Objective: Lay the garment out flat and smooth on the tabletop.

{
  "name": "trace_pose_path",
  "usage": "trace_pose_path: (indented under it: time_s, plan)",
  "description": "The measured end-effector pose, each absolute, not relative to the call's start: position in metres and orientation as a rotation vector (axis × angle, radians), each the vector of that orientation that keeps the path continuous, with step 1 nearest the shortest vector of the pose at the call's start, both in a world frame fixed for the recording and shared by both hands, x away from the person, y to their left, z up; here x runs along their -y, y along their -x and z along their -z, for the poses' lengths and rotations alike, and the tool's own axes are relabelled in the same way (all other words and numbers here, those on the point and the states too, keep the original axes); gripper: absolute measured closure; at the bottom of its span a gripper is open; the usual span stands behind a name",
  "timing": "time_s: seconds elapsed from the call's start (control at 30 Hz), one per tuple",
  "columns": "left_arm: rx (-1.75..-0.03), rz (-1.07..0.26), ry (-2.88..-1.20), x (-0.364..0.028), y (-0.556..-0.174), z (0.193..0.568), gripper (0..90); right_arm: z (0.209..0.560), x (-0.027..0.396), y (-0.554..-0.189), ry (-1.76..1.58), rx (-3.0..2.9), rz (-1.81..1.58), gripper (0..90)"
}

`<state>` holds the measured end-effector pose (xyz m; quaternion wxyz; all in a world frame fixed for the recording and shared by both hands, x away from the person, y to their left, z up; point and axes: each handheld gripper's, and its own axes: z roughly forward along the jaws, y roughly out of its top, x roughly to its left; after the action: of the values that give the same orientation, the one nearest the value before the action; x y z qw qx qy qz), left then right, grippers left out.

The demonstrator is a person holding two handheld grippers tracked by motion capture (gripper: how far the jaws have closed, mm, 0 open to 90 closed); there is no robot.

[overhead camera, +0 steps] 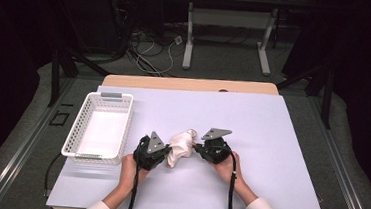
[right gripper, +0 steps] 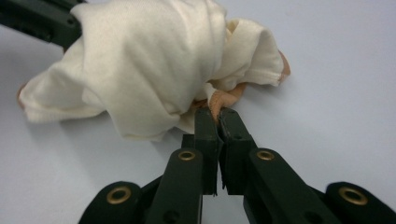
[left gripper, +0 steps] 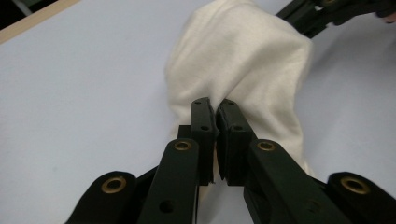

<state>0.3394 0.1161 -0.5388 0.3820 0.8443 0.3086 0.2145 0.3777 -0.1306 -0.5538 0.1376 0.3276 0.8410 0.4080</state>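
A dim room with cables on the floor lies behind a white surface (overhead camera: 251, 140), where a person's two hands come in from six o'clock. Near the middle, slightly toward six o'clock, lies a crumpled cream cloth (overhead camera: 180, 146) with a peach-coloured trim, bunched between the two tools.

The left claw (overhead camera: 165, 155) sits at the cloth's eight o'clock side, its jaws pinched tight on a fold of the fabric, as the left gripper view shows (left gripper: 215, 122). The right claw (overhead camera: 195, 147) comes in from three o'clock and is likewise clamped, its tips nipping the peach-edged hem (right gripper: 218, 116). Gripping at opposite sides looks meant to let the cloth be pulled out flat or lifted as one, rather than dragged by a single corner.

A white basket (overhead camera: 121, 129) stands at nine o'clock from the cloth, well apart and with nothing in it; placed within easy reach of the left hand, it is likely where the cloth is meant to go.
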Motion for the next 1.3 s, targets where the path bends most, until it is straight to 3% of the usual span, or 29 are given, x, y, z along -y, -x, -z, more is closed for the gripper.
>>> trace_pose_path:
  time_s: [0.23, 0.3, 0.43, 0.53, 0.83, 0.97, 1.07, 1.23, 1.3]
  plan:
    - [-0.832, -0.535, -2.174, -0.122, -0.346, 0.542, 82.6, 0.549, 0.138, -0.374, -0.954, -2.438, -1.179, 87.0]
    - [-0.823, -0.523, -2.187, -0.119, -0.344, 0.541, 77.2, 0.55, 0.139, -0.374, -0.936, -2.444, -1.174, 87.0]
    - [-0.8, -0.534, -2.221, -0.114, -0.336, 0.537, 54.7, 0.549, 0.14, -0.374, -0.933, -2.445, -1.173, 86.9]
    - [-0.777, -0.539, -2.224, -0.114, -0.329, 0.534, 46.3, 0.55, 0.141, -0.373, -0.943, -2.444, -1.171, 86.9]
    - [-0.674, -0.548, -2.257, -0.103, -0.311, 0.53, 35.8, 0.55, 0.142, -0.373, -0.936, -2.456, -1.157, 86.8]
    - [-0.657, -0.556, -2.288, -0.093, -0.311, 0.539, 39.0, 0.55, 0.141, -0.372, -0.94, -2.456, -1.167, 86.8]
    - [-0.655, -0.577, -2.29, -0.088, -0.314, 0.544, 47.8, 0.55, 0.14, -0.372, -0.94, -2.46, -1.164, 86.8]
    - [-0.621, -0.606, -2.271, -0.087, -0.319, 0.547, 75.9, 0.547, 0.14, -0.371, -0.925, -2.467, -1.158, 86.9]
    - [-0.628, -0.604, -2.265, -0.087, -0.321, 0.547, 82.8, 0.547, 0.141, -0.371, -0.918, -2.46, -1.16, 86.9]
